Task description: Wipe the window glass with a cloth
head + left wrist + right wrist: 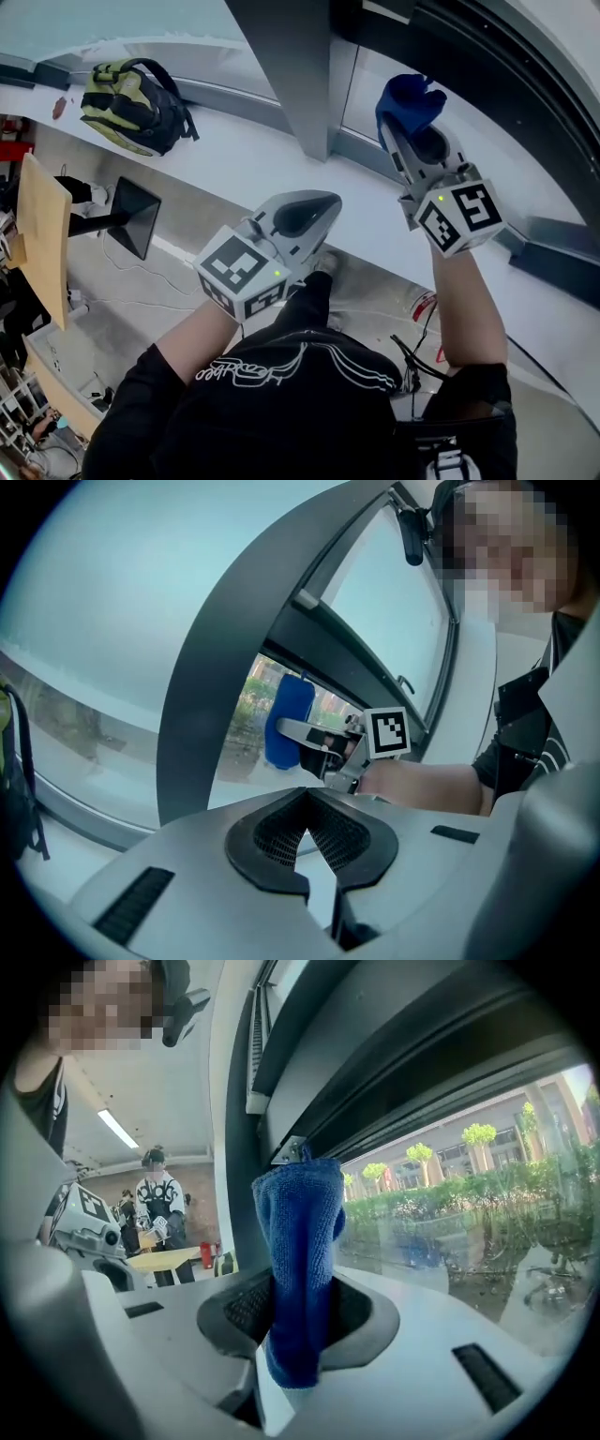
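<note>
A blue cloth [408, 98] sticks up from my right gripper [419, 141], which is shut on it and raised toward the window glass [366, 89] just right of a grey pillar. In the right gripper view the cloth [300, 1232] stands folded between the jaws in front of the glass [459, 1232]; whether it touches the pane I cannot tell. My left gripper [314, 211] is held lower, over the sill, shut and empty. In the left gripper view its tips [306, 799] meet, and beyond them are the right gripper [328, 747] and the cloth [286, 724].
A grey pillar [291, 66] splits the window. The white sill [234, 155] runs below it, with a green-and-black backpack [131, 94] at its left end. A wooden table [42, 234] and a black stand [131, 216] are on the floor at left. A person [159, 1204] stands far behind.
</note>
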